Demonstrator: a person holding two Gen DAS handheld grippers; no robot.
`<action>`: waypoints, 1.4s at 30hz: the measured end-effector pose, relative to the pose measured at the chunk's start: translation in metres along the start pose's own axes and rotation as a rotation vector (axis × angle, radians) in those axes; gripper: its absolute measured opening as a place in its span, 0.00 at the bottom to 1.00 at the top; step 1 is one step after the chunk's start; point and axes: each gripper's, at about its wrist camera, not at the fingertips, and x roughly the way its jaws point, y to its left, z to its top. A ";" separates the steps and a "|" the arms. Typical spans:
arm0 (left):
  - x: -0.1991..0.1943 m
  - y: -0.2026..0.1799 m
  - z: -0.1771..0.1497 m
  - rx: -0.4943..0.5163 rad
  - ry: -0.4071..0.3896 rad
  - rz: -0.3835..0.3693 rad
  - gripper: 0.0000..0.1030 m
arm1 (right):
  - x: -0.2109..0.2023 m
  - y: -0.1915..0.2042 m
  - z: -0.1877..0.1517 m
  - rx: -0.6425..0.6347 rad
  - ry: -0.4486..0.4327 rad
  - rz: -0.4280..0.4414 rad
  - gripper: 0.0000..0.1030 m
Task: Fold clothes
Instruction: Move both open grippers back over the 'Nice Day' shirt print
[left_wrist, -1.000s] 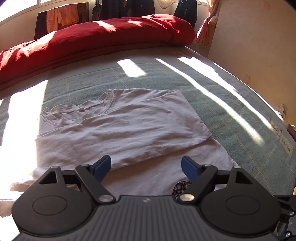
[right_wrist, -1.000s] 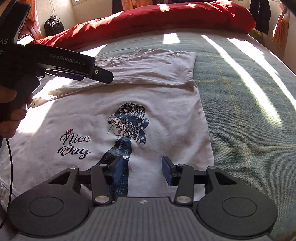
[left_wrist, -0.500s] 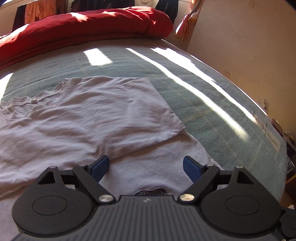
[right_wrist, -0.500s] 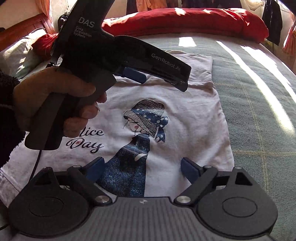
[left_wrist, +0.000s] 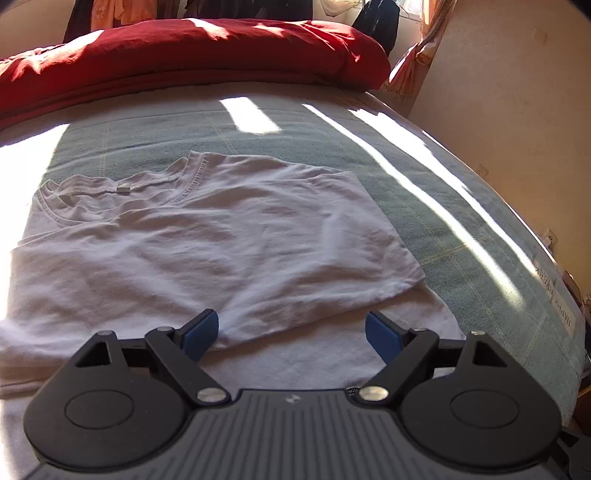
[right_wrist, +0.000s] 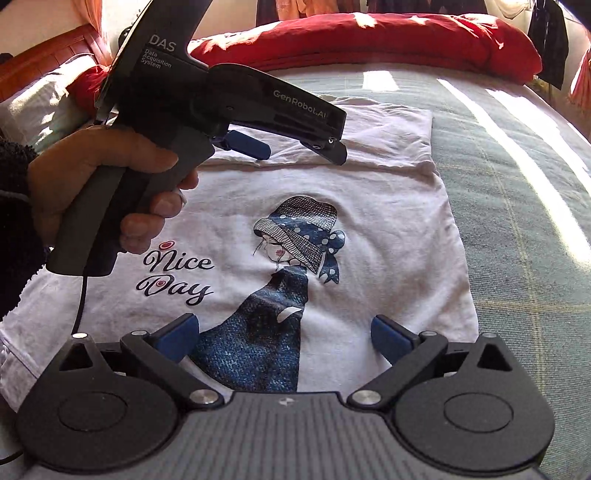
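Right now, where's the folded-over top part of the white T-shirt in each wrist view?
Left wrist: folded-over top part fills the centre, neckline at upper left, its edge just ahead of the open left gripper.
Right wrist: it lies at top centre, beyond the girl print, partly behind the hand-held left gripper.
Shared landmark: red duvet along the far edge of the bed.

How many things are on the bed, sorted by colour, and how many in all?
White: 1, the T-shirt with the printed girl, top part folded over.
Red: 1, the quilt bunched along the far edge.
Total: 2, both lying on the green bedcover.
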 end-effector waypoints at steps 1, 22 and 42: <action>-0.006 0.006 0.002 -0.005 -0.024 0.016 0.84 | 0.000 0.000 0.000 0.000 0.001 -0.001 0.99; -0.055 0.138 -0.005 -0.296 -0.108 0.173 0.84 | 0.004 0.003 0.004 0.008 0.023 -0.018 1.00; -0.065 0.187 -0.011 -0.533 -0.060 0.167 0.83 | 0.003 0.001 0.006 0.036 0.027 -0.011 1.00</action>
